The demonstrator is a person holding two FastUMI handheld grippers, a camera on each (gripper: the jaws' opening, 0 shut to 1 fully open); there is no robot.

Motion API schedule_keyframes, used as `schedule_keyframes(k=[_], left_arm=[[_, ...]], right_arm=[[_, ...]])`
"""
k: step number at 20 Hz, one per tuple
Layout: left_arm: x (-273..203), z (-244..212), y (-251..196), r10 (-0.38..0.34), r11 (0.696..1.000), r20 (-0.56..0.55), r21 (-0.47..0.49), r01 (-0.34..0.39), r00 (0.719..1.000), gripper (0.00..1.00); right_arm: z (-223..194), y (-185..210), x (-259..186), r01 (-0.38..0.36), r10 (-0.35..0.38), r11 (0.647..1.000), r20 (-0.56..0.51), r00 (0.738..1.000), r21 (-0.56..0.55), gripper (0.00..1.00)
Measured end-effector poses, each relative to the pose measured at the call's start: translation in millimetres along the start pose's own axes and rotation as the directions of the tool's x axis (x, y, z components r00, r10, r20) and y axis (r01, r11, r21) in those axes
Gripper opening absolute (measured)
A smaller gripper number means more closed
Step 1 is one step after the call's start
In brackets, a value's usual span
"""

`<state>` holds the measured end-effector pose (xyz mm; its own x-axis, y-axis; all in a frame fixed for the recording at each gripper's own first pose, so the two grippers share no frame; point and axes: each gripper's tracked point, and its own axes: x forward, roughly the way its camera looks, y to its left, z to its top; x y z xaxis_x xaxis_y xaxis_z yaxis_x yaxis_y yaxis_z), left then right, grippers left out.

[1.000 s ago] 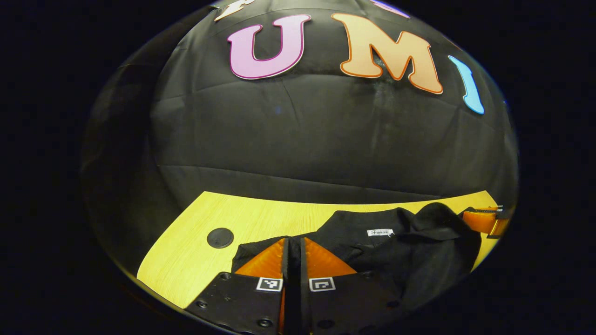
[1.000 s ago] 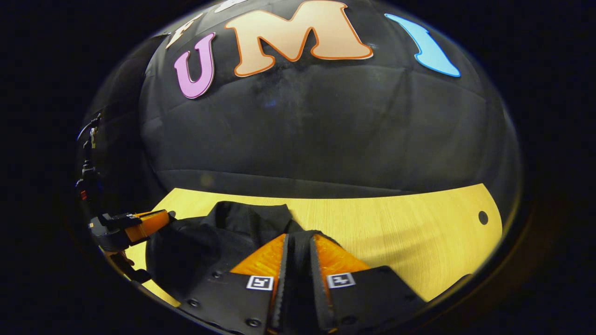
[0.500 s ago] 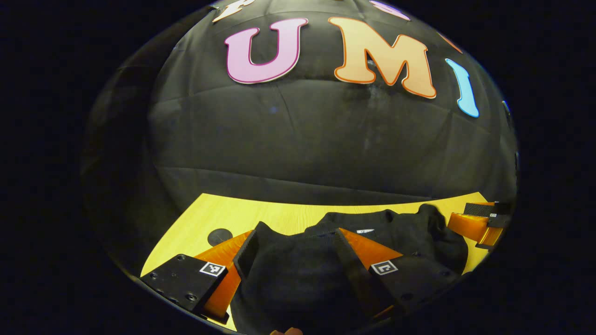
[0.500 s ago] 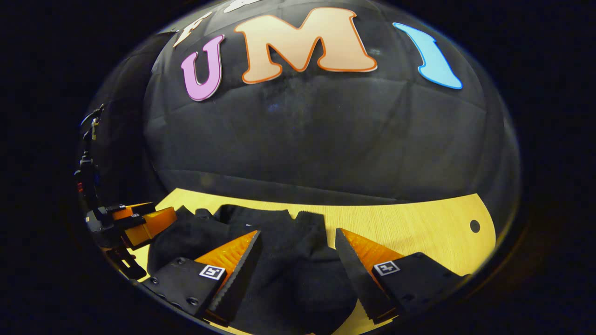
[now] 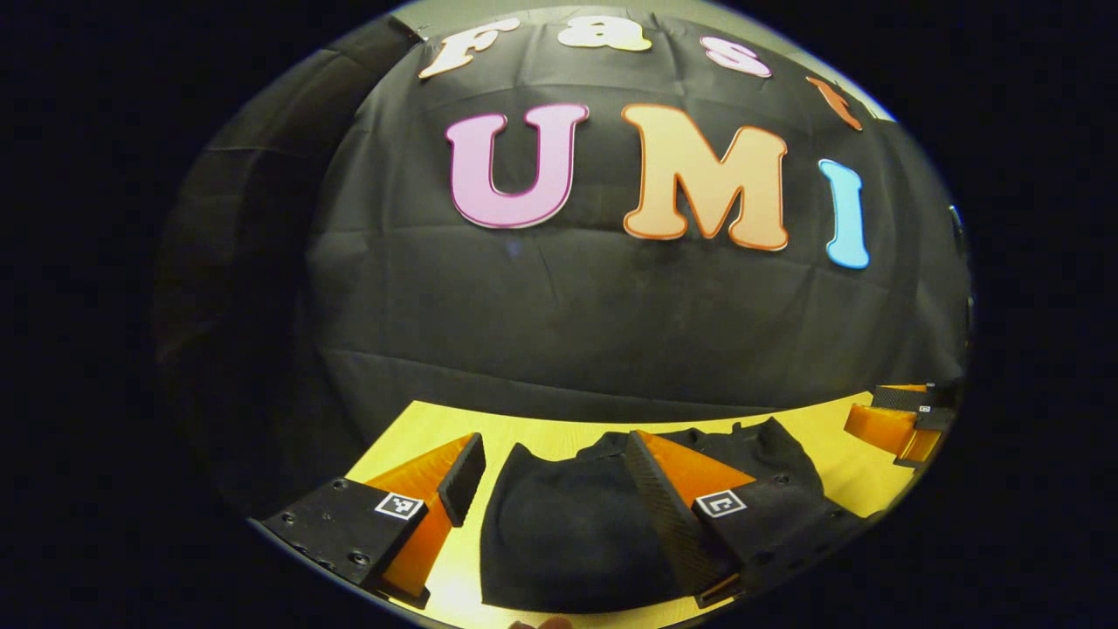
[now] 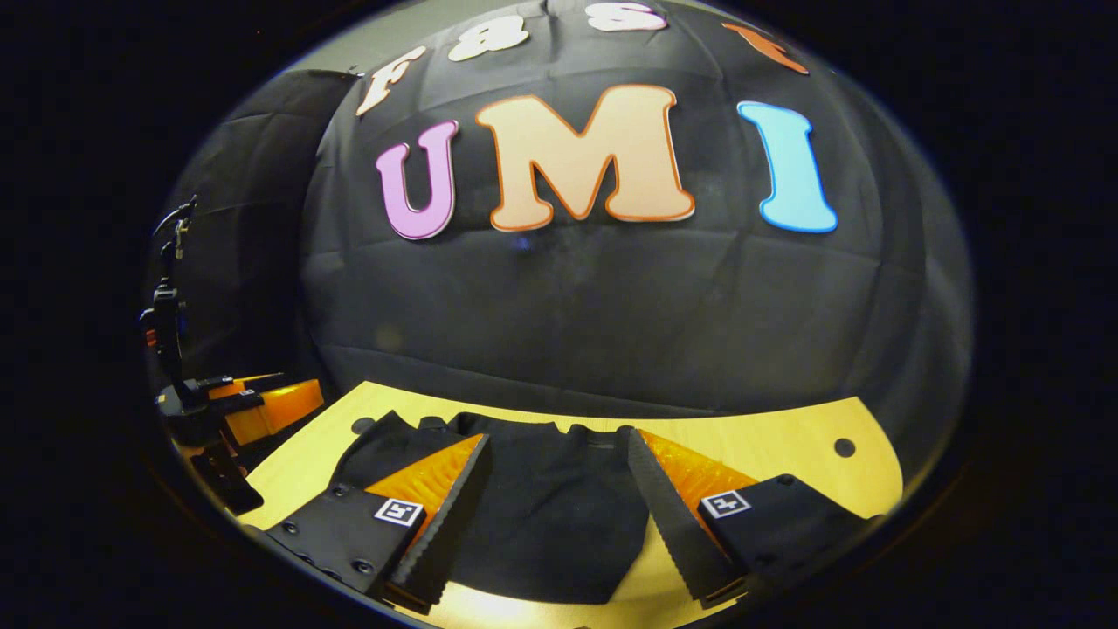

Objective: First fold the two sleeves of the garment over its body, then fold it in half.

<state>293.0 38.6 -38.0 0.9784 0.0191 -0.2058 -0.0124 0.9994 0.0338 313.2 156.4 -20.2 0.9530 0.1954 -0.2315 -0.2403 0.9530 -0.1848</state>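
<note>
On the yellow wooden table (image 6: 769,437), the black garment (image 6: 541,524) lies folded into a compact bundle, its far edge towards the table's back edge below the booth wall. Left gripper (image 5: 550,480) hangs above the garment with its fingers spread wide, holding nothing; cloth shows between them. Right gripper (image 6: 559,480) is likewise spread apart over the garment, gripping nothing. From the right gripper view the left gripper (image 6: 262,406) appears by the table's left edge, near a round hole (image 6: 844,447) on the opposite side.
</note>
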Motion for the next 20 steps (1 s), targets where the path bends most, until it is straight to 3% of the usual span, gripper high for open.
schedule_keyframes(k=[6, 7, 13, 20], left_arm=[[-89.9, 30.1, 10.7, -0.021, 1.0, 0.131, -0.002, 0.021, 0.991, 0.95], [-103.8, 32.6, 10.9, -0.028, 1.0, 0.141, -0.004, 0.029, 0.99, 0.95], [-176.0, 11.8, 12.5, -0.053, 0.999, 0.139, 0.01, 0.052, 0.989, 0.95], [-225.7, -32.4, -1.2, -0.11, 0.994, 0.073, 0.024, 0.108, 0.991, 0.95]], right_arm=[[22.5, 25.2, -104.4, 0.035, -0.028, 0.998, 0.165, 0.986, -0.043, 1.0], [22.6, 30.7, -120.1, 0.041, -0.033, 0.998, 0.185, 0.982, -0.044, 0.96], [-8.7, 57.1, -209.3, 0.066, -0.074, 0.997, 0.273, 0.959, 0.036, 0.96], [-86.0, 87.1, -243.7, 0.014, -0.027, 0.995, 0.13, 0.991, 0.098, 0.96]])
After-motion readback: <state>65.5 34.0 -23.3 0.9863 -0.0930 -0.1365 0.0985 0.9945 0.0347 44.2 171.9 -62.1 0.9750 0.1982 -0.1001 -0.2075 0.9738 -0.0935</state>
